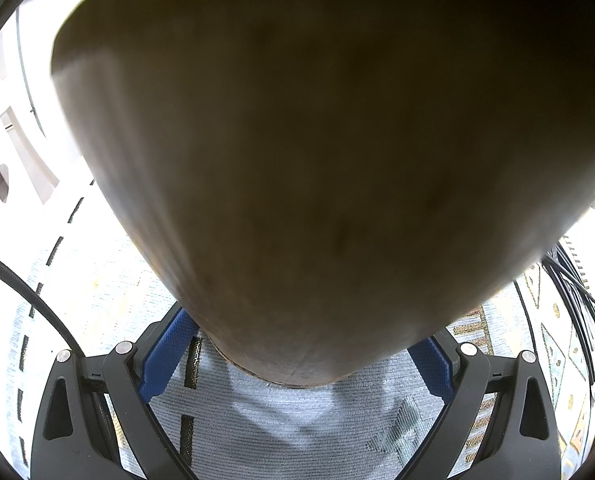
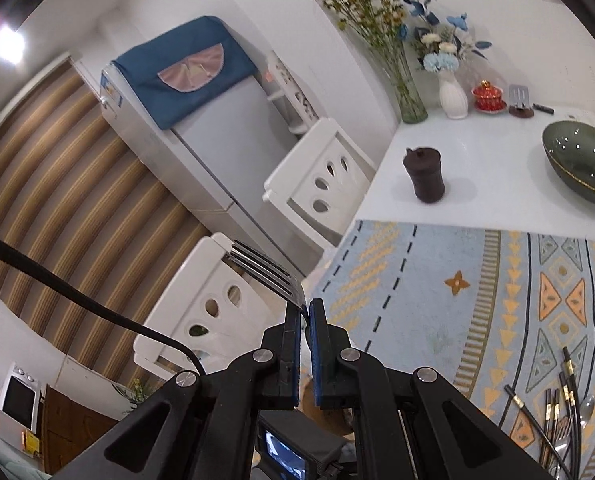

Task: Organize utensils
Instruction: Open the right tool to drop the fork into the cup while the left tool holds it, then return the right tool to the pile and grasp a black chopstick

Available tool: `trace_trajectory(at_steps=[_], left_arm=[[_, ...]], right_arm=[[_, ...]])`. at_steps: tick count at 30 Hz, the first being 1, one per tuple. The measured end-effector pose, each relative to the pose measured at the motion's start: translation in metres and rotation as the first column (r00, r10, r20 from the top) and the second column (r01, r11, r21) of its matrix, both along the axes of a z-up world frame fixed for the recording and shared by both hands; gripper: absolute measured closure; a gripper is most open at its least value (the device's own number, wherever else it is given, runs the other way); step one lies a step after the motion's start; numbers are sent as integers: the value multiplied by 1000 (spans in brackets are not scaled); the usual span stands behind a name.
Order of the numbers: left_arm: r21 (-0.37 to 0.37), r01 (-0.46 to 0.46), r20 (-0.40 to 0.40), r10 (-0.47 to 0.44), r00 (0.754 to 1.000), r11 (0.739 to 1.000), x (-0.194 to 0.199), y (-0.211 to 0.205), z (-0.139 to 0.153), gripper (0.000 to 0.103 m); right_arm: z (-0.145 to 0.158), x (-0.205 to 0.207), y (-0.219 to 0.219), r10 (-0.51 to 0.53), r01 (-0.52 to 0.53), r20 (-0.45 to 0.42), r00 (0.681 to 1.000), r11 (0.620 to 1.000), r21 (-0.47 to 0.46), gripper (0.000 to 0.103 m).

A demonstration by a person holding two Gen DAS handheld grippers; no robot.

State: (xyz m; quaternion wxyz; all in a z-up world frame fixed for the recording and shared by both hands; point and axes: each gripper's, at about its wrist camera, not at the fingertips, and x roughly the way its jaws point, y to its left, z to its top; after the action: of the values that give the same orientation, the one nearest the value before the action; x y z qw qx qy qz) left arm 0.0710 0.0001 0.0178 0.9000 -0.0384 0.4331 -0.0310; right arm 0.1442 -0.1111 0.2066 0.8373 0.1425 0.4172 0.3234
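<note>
The right tongs (image 2: 307, 312) are clamped on a fork (image 2: 263, 266), tines angled up-left past the surface (image 2: 477, 148) edge. The left tongs (image 1: 297, 356) grip a brown holder (image 1: 317, 140) over the patterned mat (image 1: 289, 424). Chopsticks (image 2: 565, 400) lie on the mat.

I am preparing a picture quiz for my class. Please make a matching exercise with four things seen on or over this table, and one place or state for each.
Things:
1. silver metal fork
2. dark green glazed bowl
3. dark brown ribbed cup
4. black chopsticks with gold bands

Places or states:
A. lying on the patterned blue cloth
B. standing alone on the white table, near its edge
C. pinched in the right tongs, tines pointing away
D. on the white table, at the right edge of the right wrist view

Pairs: 1-C, 2-D, 3-B, 4-A
</note>
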Motion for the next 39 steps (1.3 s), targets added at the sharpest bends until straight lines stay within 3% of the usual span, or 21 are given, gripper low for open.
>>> trace_trajectory(at_steps=[8, 11, 14, 16, 25, 30, 35, 39], left_arm=[[0, 0, 0, 0, 1000, 1000, 0, 0, 0, 6], [0, 0, 0, 0, 1000, 1000, 0, 0, 0, 6], [0, 0, -2, 0, 1000, 1000, 0, 0, 0, 6], [-1, 1, -4, -1, 1000, 1000, 1, 0, -1, 6], [-1, 1, -5, -1, 1000, 1000, 3, 1, -1, 6], [-1, 1, -5, -1, 1000, 1000, 3, 2, -1, 6], [-1, 1, -5, -1, 1000, 1000, 2, 1, -1, 6], [-1, 1, -5, -1, 1000, 1000, 2, 1, -1, 6]], right_arm=[[-19, -5, 7, 27, -30, -59, 998, 999, -43, 97], [-25, -2, 7, 47, -52, -119, 992, 998, -39, 84], [-15, -4, -4, 39, -36, -93, 995, 999, 31, 76], [-5, -6, -13, 12, -8, -65, 998, 998, 59, 64], [23, -17, -63, -114, 114, -2, 993, 990, 79, 64], [41, -37, -114, -251, 247, 57, 966, 966, 74, 64], [54, -60, -160, -355, 360, 127, 926, 933, -18, 63], [31, -68, -189, -421, 428, 78, 904, 897, -109, 63]])
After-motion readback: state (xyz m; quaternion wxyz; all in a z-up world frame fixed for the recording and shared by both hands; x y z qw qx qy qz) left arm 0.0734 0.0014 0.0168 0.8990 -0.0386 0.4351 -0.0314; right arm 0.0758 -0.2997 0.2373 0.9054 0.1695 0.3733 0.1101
